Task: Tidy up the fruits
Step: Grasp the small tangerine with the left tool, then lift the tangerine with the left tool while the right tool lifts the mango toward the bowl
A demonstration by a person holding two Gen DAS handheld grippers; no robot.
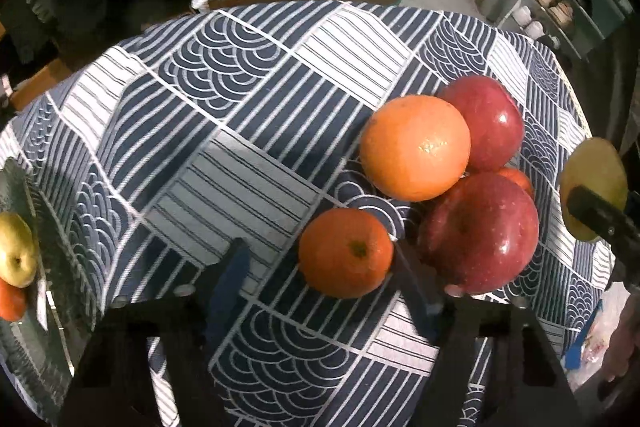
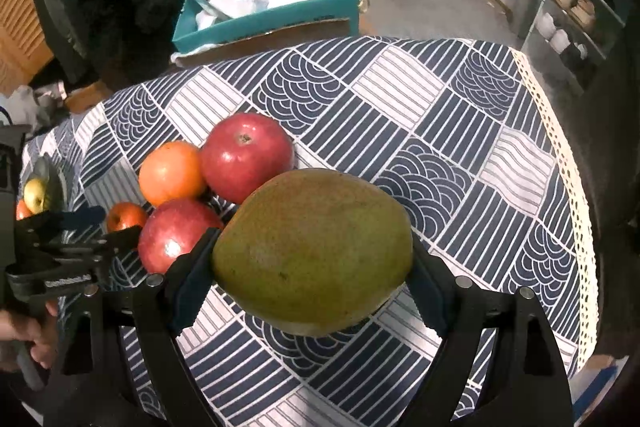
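The right tongs (image 2: 312, 267) are clamping a large green-yellow pear (image 2: 312, 251), lifting it clear for sorting. The left tongs (image 1: 320, 267) are gaping around a small orange tangerine (image 1: 346, 253), likely lining up a grasp.

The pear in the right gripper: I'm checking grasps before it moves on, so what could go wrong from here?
1. The pear is held only at its two sides by the right gripper, above the tablecloth; it might slip out.
2. The left gripper is open, one finger between the small orange and the near apple; closing could nudge the pile apart.
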